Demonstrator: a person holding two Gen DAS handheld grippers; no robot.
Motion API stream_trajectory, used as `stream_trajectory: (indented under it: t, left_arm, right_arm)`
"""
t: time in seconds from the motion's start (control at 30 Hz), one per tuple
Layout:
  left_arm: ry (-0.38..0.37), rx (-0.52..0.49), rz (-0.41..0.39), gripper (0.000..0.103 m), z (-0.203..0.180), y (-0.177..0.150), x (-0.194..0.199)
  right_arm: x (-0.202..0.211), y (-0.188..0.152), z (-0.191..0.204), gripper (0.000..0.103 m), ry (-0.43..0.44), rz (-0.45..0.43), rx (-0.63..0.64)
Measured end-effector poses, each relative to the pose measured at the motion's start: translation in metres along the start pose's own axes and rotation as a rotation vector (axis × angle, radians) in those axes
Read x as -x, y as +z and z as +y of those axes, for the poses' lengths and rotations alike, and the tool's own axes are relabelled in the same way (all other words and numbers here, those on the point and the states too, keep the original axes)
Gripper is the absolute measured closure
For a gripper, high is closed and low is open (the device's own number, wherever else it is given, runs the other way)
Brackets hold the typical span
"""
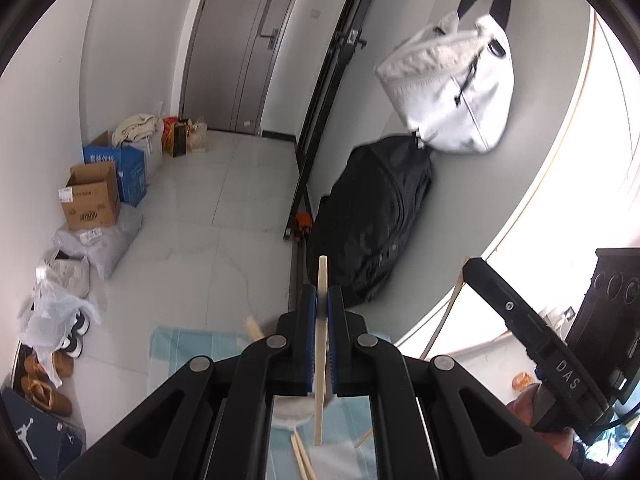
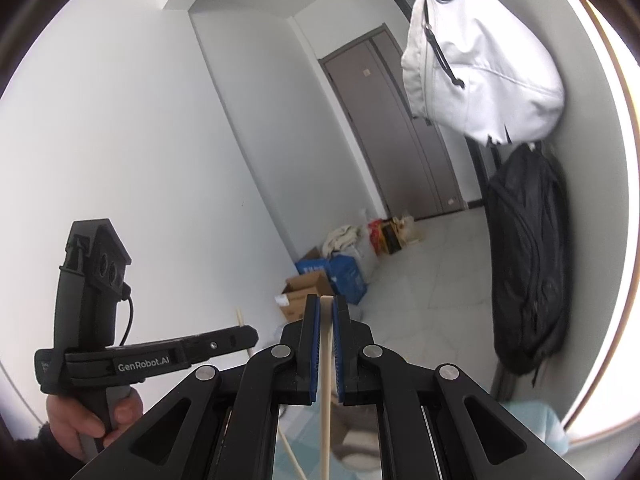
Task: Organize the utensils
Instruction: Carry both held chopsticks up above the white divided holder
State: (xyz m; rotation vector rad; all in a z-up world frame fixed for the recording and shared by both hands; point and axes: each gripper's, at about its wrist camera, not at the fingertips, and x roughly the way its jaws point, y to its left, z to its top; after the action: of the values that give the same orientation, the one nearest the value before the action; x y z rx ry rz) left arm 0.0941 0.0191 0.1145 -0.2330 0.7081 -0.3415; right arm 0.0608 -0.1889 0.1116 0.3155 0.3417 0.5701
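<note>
Nearest in the left wrist view, the left gripper (image 1: 322, 300) has its blue-padded jaws closed tight on a pale, flat-sided wooden chopstick (image 1: 321, 344), which stands nearly upright, its tip poking above the pads and its lower end hanging free below. Nearest in the right wrist view, the right gripper (image 2: 326, 312) is likewise clamped on a second pale wooden chopstick (image 2: 326, 380), also upright. Each hand holds one stick well above the desk.

Below the left jaws, more loose pale wooden chopsticks (image 1: 302, 456) lie on a light blue striped cloth (image 1: 188, 352), beside what looks like a white round dish, too hidden to be sure. Farther off, a white fabric bag (image 1: 452, 92) and a black backpack (image 1: 372, 220) hang against the wall.

The step in hand appears to be carrying a lifted pair toward wherever it belongs. No holder or tray shows here, so the next move calls for finding that place, bringing both sticks parallel and lowering them tips level before releasing.
</note>
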Motion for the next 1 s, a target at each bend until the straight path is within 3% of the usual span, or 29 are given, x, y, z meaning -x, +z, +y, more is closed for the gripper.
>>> stream_trajectory:
  t: [0.4, 0.57, 1.0]
  left_arm:
    - [0.017, 0.025, -0.041, 0.102, 0.024, 0.037, -0.033]
    - [0.036, 0.039, -0.048, 0.102, 0.037, 0.036, -0.051]
    - [-0.011, 0.059, -0.060, 0.102, 0.049, 0.020, -0.074]
  right_arm:
    - [-0.067, 0.039, -0.002, 0.098, -0.016, -0.012, 0.074]
    - [-0.091, 0.033, -0.010, 0.098, -0.025, -0.007, 0.074]
    - [-0.119, 0.004, -0.015, 0.098, -0.043, 0.003, 0.144]
